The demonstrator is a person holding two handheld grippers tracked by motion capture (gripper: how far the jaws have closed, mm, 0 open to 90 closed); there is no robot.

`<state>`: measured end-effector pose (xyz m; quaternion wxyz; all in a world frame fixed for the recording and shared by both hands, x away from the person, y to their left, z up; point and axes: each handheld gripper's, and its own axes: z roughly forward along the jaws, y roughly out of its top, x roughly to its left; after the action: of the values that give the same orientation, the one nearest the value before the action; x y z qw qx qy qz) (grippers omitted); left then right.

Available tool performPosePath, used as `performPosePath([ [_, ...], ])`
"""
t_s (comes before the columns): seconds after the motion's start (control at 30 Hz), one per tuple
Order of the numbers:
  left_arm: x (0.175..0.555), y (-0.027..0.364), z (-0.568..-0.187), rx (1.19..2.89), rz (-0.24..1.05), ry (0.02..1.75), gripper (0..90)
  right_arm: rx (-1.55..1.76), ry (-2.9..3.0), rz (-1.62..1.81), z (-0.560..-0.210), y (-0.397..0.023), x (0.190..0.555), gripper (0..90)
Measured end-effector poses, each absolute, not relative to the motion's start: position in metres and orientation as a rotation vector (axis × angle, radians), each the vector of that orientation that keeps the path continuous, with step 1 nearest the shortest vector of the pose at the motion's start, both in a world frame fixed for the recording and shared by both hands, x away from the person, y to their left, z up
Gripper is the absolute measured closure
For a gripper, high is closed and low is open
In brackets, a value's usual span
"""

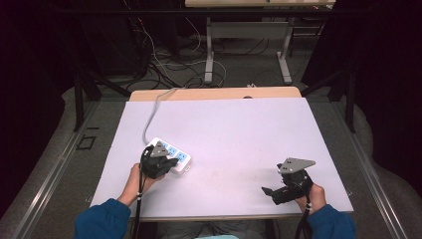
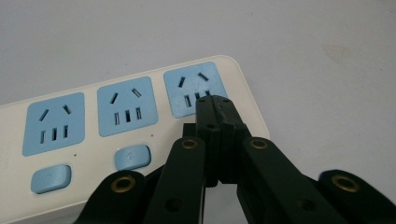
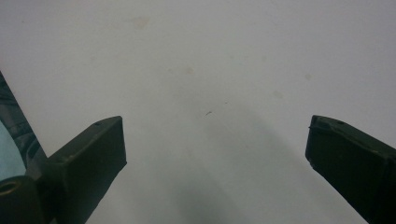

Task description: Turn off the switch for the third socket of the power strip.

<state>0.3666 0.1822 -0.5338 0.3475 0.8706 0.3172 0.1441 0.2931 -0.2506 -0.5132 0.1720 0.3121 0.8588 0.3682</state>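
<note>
Scene: a person sits at the near edge of a white table [image 1: 239,134], a gripper in each hand, blue sleeves coming in from the bottom of the high view.
Power strip [image 1: 171,154]: white, with blue sockets and blue buttons; it lies flat on the left part of the table, toward the near side, running from far-left to near-right.
Cord [image 1: 151,117]: grey, it leaves the strip's far end and runs to the table's far edge.
Left gripper [image 1: 160,167]: held in the left hand [image 1: 133,180], over the near end of the strip.
Left jaws: closed tight against each other, with nothing between them; in the left gripper view the joined tips [image 2: 213,103] sit at the near edge of the end socket [image 2: 195,88], over its lower slots. Whether the tips touch the socket I cannot tell.
Sockets: three blue sockets show in a row in the left gripper view, with two blue buttons [image 2: 133,157] below them.
Right gripper [image 1: 271,191]: held in the right hand [image 1: 311,196] at the near right of the table, well apart from the strip, pointing left.
Right jaws: spread wide, holding nothing; between them in the right gripper view is bare table surface with a few faint stains.
</note>
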Motion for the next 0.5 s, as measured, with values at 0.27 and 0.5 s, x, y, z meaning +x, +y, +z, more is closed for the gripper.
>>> performPosePath([
  [0.27,0.3668,0.1818,-0.5346,2.25,0.366,0.82,90.0,0.884,2.438,1.045,-0.5132,-0.2507,0.2932,4.5],
  [0.5,0.3671,0.1826,-0.5345,2.251,0.357,0.826,90.0,0.885,2.438,1.044,-0.5133,-0.2506,0.2931,4.5],
])
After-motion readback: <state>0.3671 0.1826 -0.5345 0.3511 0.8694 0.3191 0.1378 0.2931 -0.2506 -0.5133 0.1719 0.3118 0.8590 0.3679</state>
